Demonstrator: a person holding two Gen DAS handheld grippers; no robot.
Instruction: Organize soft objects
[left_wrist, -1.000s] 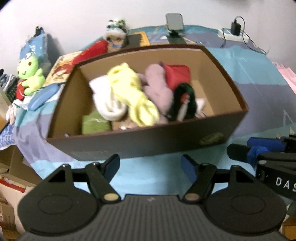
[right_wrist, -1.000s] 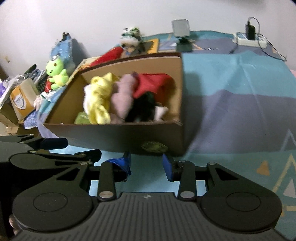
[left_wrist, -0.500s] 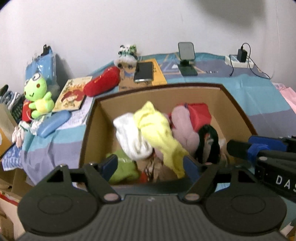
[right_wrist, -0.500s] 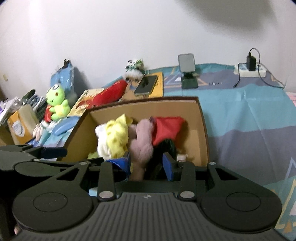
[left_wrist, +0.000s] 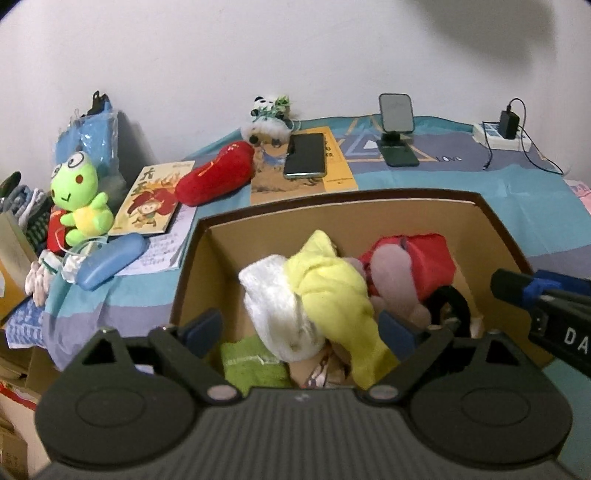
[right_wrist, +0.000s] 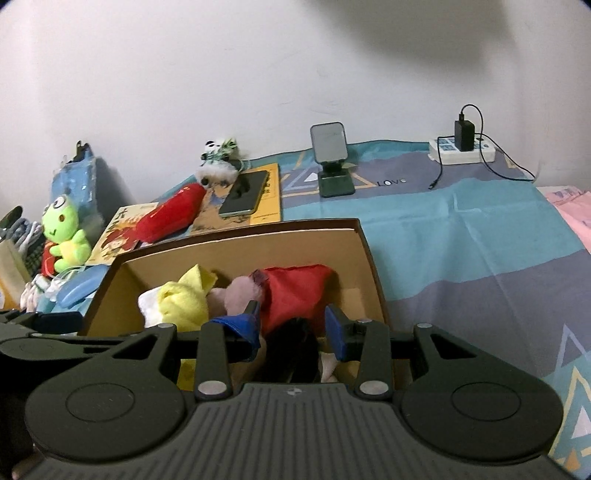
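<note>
1. Here, a cardboard box (left_wrist: 369, 218) is sitting on a blue patterned cloth (right_wrist: 480, 236), and it is serving as the landmark for everything else.
2. Inside the box, a yellow soft piece (left_wrist: 332, 291) is lying over a white fluffy one (left_wrist: 273, 306), with a pink plush (left_wrist: 391, 277) and a red fabric item (left_wrist: 428, 254) just beside them toward the right wall, and a green cloth (left_wrist: 251, 362) is lying at the near edge.
3. The left gripper (left_wrist: 299, 328) is hanging over the near side of the box; its jaws have just been opening and are standing wide, with the yellow and white pieces showing between them but no pad pressing on either.
4. The right gripper (right_wrist: 291, 328) is hovering over the box's right half, its blue pads parted and gripping nothing, with the red item and a dark thing showing below the gap.
5. Behind the box, a red plush (left_wrist: 214, 177), a phone (left_wrist: 304, 155) on a yellow book, and a small panda toy (left_wrist: 267, 114) are resting.
6. Left of the box, a green frog plush (left_wrist: 79, 199) is sitting upright.
</note>
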